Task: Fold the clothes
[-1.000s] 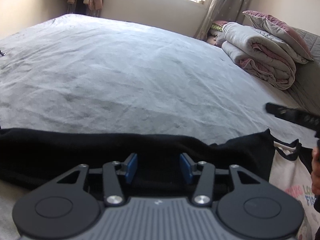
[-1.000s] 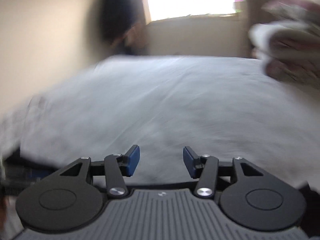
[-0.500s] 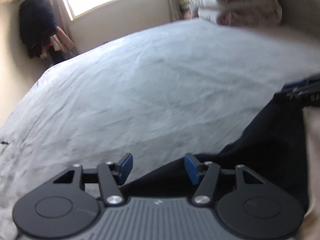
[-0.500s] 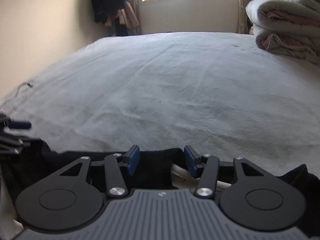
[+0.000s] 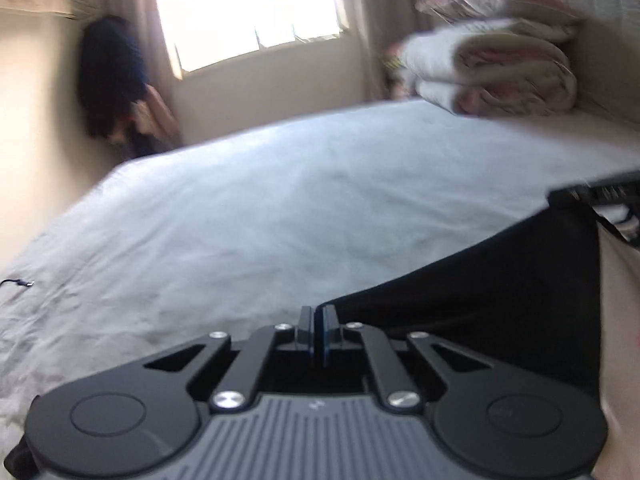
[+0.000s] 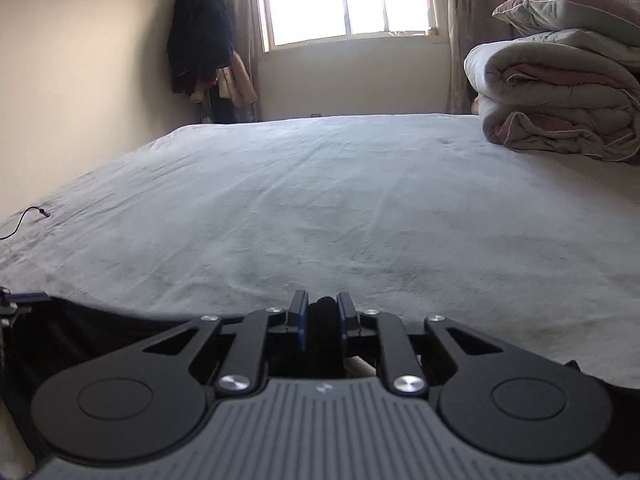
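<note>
A shirt with black sleeves [image 5: 500, 312] and a cream body [image 5: 620, 320] lies at the near edge of the grey bed [image 5: 300, 220]. My left gripper [image 5: 316, 320] is shut, pads together on the black edge, and the cloth runs taut up to the right. The right gripper [image 5: 600, 194] shows there as a dark bar. In the right wrist view my right gripper [image 6: 322, 316] is closing, with a roll of black cloth [image 6: 322, 332] pinched between its pads. Black fabric [image 6: 80, 328] spreads left toward the left gripper [image 6: 20, 300]. A bit of cream cloth [image 6: 360, 366] shows under the fingers.
A folded quilt [image 6: 560, 100] with a pillow [image 6: 568, 8] on top sits at the bed's far right. Dark clothes [image 6: 200, 40] hang in the far corner beside the window [image 6: 348, 0]. A thin cable [image 6: 28, 216] lies on the bed's left side.
Both grippers went from open to closed on the black cloth. The left view rolled and swung toward the window. The right gripper came down to the garment's edge.
</note>
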### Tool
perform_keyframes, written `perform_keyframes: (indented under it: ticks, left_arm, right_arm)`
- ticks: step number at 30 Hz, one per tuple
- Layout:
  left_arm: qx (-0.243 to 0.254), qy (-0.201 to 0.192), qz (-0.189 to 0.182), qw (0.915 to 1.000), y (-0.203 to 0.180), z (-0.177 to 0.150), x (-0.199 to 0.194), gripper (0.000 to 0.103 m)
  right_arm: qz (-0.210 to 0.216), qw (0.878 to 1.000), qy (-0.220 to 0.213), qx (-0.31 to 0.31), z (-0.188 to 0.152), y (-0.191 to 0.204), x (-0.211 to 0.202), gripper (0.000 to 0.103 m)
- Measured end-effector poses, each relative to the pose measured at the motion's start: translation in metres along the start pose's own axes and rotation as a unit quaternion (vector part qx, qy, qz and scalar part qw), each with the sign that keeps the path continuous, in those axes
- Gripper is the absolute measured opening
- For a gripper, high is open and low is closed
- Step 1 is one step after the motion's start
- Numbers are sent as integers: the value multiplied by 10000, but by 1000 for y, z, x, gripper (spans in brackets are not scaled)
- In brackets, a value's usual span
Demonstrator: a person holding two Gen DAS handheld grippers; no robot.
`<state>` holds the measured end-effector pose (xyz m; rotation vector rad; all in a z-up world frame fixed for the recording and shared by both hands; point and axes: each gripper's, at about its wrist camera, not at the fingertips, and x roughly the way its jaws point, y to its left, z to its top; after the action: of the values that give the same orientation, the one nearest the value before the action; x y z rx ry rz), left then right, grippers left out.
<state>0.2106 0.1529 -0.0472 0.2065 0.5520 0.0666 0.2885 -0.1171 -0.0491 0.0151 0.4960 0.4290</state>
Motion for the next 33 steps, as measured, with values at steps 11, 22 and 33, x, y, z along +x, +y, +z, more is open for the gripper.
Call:
perform_keyframes:
  ticks: [11,22,33]
  left_arm:
    - [-144,414,759,9962,0,-2,6,42]
    - [-2167,522,2629,9387,44,-23,-23,51]
    - [-3097,396,2656,9121,77,-60,-27,34]
  right_arm:
    - [-165,9985,455,-238,-12,7,22,34]
    - [-23,9997,167,-184,-5,13,10,38]
    - [1038,9943,185,166,7,41,0,38]
